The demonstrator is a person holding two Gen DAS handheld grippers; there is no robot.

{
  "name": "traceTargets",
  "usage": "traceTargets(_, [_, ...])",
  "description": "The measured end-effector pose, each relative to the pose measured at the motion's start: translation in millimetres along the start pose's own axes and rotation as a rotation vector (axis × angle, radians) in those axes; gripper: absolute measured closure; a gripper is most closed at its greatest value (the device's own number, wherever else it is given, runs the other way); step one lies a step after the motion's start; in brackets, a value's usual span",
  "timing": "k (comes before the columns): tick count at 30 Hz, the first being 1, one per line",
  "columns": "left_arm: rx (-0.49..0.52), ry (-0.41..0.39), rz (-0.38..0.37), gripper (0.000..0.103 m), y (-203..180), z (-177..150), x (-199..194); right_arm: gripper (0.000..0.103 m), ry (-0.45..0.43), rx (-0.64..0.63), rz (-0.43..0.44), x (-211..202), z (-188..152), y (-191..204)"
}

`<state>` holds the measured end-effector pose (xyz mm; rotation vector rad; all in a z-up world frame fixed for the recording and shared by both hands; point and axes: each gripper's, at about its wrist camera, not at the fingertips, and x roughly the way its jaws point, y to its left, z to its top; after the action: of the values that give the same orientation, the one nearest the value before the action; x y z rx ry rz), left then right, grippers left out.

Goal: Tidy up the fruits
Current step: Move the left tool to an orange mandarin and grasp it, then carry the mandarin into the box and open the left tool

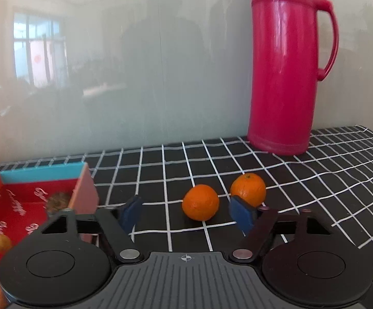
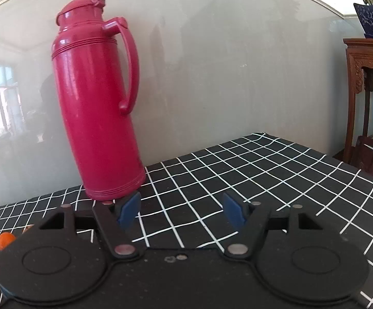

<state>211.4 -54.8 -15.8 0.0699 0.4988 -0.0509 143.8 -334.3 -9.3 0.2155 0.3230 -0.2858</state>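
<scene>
Near orange: we see the near orange (image 1: 200, 202) lying on the black-and-white checked tablecloth (image 1: 315, 180), ahead of the left gripper (image 1: 186, 212) and roughly in line with the gap between its blue pads, not touched by them.
Far orange: the far orange (image 1: 248, 189) sits just beside the first, partly behind the right-hand pad.
Left jaws: partly open, gripping nothing.
Red box: the red box (image 1: 19, 206) at left, cut off by the frame, holds a brownish round fruit (image 1: 58, 202) and a small yellowish one (image 1: 2, 242) — both blurred.
Right jaws: the right gripper (image 2: 182, 209) stands partly open over bare cloth, empty.
Only in the right view: the whole red thermos flask (image 2: 96, 103) with lid, a carved wooden stand (image 2: 366, 77), a potted plant (image 2: 371, 13) — and just a sliver of orange fruit (image 2: 5, 239) at the left edge.
Backdrop: a glossy wall panel (image 1: 135, 77) with dim reflections we can't make out.
</scene>
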Motion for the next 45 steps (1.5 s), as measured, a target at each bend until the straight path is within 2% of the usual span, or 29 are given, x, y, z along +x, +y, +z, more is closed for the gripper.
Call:
traceTargets(12, [0.01,0.072,-0.007,0.045,-20,0,42,0.029,0.015,0.01,-0.02,14,2,-10])
traceTargets(13, [0.008,0.073,-0.009,0.049,-21,0,43,0.029,0.016,0.011,-0.026,15,2,-12])
traceTargets(14, [0.009,0.085,-0.014,0.065,-22,1,46,0.029,0.018,0.014,-0.031,16,1,-14])
traceTargets(20, [-0.013,0.091,-0.024,0.064,-19,-1,44,0.029,0.025,0.041,-0.035,18,0,-23])
traceTargets(26, [-0.015,0.053,-0.029,0.064,-10,-1,12,0.029,0.039,0.046,-0.011,17,-1,-19])
traceTargets(32, [-0.029,0.013,-0.033,0.064,1,-2,-25,0.029,0.049,0.048,0.033,11,-4,-6])
traceTargets(45, [-0.065,-0.02,0.016,0.064,39,-5,-59,0.029,0.05,0.005,0.085,-6,-10,25])
